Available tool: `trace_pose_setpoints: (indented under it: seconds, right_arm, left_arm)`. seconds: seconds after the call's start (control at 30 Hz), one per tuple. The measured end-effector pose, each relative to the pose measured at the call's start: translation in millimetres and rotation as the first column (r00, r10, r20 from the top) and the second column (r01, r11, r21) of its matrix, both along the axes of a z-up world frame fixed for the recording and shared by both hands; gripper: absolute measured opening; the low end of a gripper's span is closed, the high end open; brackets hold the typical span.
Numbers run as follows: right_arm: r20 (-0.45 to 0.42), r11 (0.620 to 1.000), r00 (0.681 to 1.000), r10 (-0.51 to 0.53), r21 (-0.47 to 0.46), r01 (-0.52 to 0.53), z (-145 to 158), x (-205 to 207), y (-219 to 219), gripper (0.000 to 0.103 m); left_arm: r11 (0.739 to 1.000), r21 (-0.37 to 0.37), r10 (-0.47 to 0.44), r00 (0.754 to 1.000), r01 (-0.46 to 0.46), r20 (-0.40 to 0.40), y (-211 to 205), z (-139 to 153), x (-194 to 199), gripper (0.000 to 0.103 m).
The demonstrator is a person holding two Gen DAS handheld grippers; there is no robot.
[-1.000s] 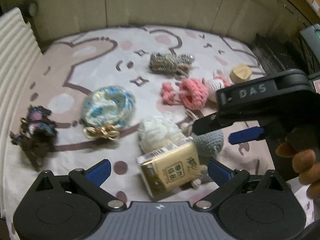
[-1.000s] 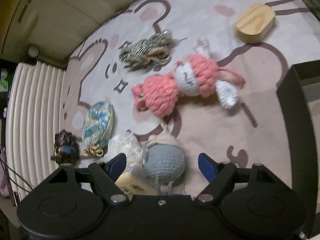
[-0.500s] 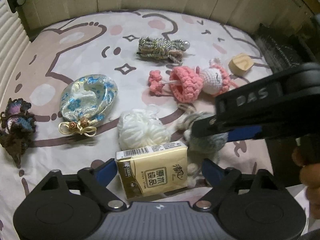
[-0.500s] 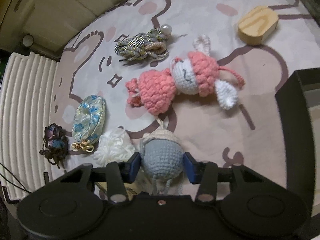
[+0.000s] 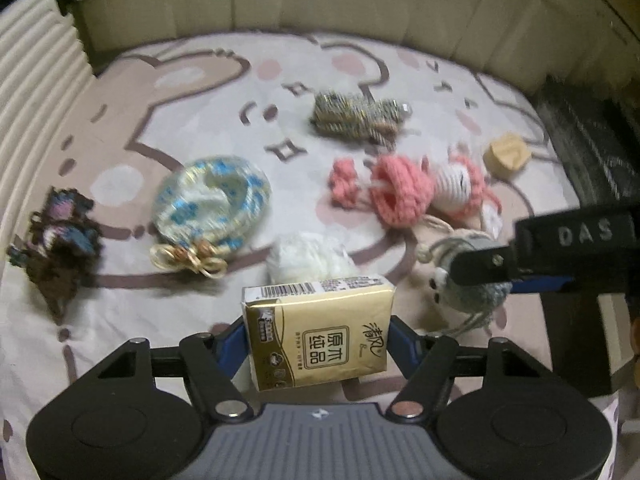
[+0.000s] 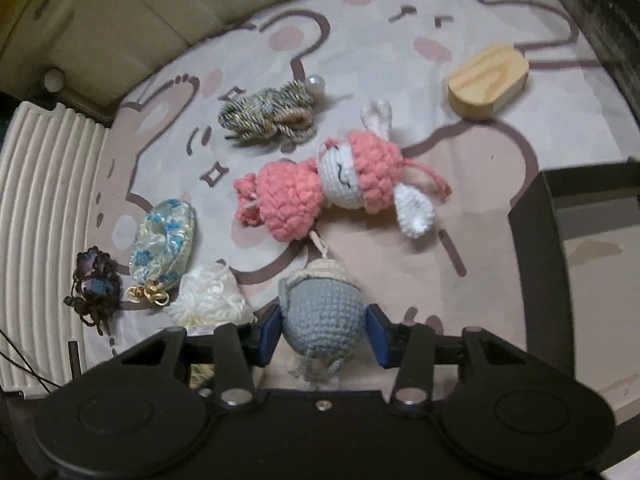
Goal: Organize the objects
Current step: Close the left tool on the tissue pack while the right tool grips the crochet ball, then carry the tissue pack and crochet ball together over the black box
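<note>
A: Starting at the left, what sits on the cartoon-print cloth [image 5: 224, 92]?

B: A dark purple-and-blue crochet piece [image 5: 60, 236] at the far left edge, smeared by blur in the left wrist view. Next to it lies a blue-flowered brocade pouch [image 5: 212, 200] with a gold bow, then a white yarn pompom [image 5: 308, 256], partly hidden behind the tissue pack.

A: And the left hand-held gripper [image 5: 318, 340]?

B: Its blue pads are pressed against both sides of a gold tissue pack [image 5: 318, 336], which stands up between them. The pack's lower edge is cut off by the gripper body.

A: Farther right?

B: A gold-and-grey braided cord ornament [image 6: 268, 116] with a pearl at the back, and nearer, a pink crochet bunny doll [image 6: 332, 184] lying on its side. Its cord runs toward the grey toy.

A: The right hand-held gripper [image 6: 324, 332]?

B: Clamped on a grey crochet toy [image 6: 324, 312] with a beige cap; the toy's dangling strands vanish behind the gripper body. From the left wrist view only part of that toy shows under the gripper's black arm marked DAS.

A: Anything beyond?

B: A rounded wooden block [image 6: 488, 80] at the back right, well apart from the bunny, and a black box rim [image 6: 536, 260] cut off at the right edge; its contents cannot be made out.
</note>
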State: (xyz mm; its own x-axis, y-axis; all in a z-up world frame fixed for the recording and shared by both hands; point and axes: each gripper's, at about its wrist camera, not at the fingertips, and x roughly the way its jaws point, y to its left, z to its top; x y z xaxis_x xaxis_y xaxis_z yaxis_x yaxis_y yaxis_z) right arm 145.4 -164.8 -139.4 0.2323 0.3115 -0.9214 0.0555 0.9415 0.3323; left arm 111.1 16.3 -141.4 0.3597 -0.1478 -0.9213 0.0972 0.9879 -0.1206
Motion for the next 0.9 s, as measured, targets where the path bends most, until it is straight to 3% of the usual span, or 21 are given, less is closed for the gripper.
trace_pose_setpoints:
  seconds: [0.23,0.47,0.9]
  right_arm:
    - [0.117,1.000,0.993,0.005,-0.007,-0.004,33.8,-9.8,-8.0,0.047]
    - [0.257,0.996,0.965,0.052,-0.086,-0.030,66.9,-27.1,-14.9,0.047]
    - [0.370,0.989,0.926,0.069,-0.147,-0.014,98.7,-59.8,-46.7,0.047]
  left_arm:
    - [0.996,-0.046,0.080,0.996,-0.078,0.030,9.8,33.2,0.0,0.071]
    - [0.998,-0.020,0.067,0.994,-0.066,0.089,-0.6,64.4,-10.2,0.071]
    - [0.998,0.020,0.051,0.975,-0.056,0.215,-21.5,116.3,-25.8,0.071]
